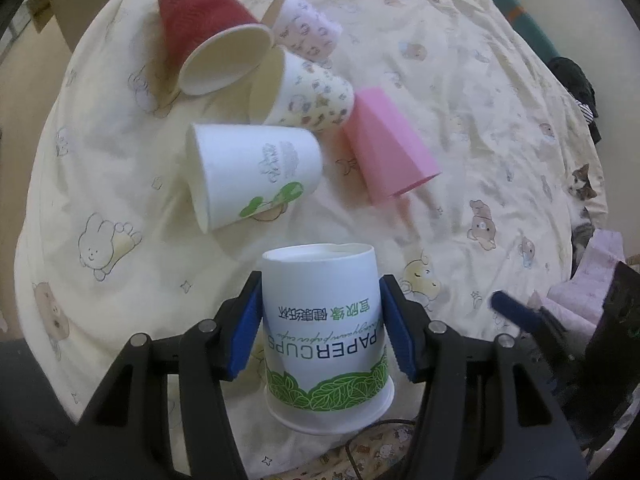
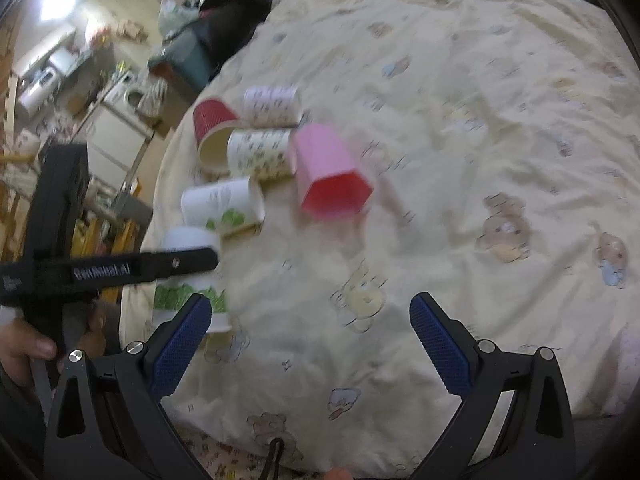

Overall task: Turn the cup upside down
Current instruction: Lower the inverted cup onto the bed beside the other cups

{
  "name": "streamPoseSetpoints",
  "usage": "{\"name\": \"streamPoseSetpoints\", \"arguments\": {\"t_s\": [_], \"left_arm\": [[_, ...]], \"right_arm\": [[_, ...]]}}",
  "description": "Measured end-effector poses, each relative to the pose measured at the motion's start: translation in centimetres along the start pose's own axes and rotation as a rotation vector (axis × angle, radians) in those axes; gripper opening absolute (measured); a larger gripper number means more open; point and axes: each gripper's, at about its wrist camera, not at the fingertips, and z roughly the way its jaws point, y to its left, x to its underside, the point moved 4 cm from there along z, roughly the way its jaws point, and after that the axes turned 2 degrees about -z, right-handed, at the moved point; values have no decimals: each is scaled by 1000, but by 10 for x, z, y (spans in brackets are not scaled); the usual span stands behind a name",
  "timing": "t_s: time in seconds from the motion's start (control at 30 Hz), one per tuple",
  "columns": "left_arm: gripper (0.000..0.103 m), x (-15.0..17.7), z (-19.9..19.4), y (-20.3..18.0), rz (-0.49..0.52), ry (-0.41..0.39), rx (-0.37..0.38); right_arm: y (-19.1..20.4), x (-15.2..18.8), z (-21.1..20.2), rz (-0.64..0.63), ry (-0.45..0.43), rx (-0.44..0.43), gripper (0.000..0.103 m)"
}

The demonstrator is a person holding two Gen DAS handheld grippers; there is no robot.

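My left gripper (image 1: 319, 312) stands around a white paper cup (image 1: 324, 332) with green leaf print and upside-down "PAPER CUPS" lettering. The cup is inverted, base up, rim down on the bedding. The blue pads (image 1: 244, 332) sit just beside its walls with a slim gap on each side. The same cup (image 2: 188, 280) shows in the right wrist view, partly behind the left gripper's black body (image 2: 120, 268). My right gripper (image 2: 310, 320) is open and empty above bare bedding.
Several cups lie on their sides on the cream cartoon-print duvet (image 1: 460, 92): red (image 1: 208, 36), two patterned (image 1: 308, 92), white with green print (image 1: 252, 172), pink (image 1: 384, 144). Room clutter lies beyond the bed's left edge (image 2: 80, 92). Dark clothes lie at the bed's far end (image 2: 236, 12).
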Motion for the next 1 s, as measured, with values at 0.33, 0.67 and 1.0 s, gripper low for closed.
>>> {"name": "streamPoseSetpoints", "arguments": {"t_s": [0.33,0.67,1.0], "left_arm": [[53,2,-2,-18,29,18,55],[53,8,-22,-44,146,-2,38],[53,-8,-15,-51,168,-1,-109]], "right_arm": [[28,6,21,-35,53,-126,102],[2,15,32,3,122,-10,102],[-28,5,-6,102,-16,56,102]]}}
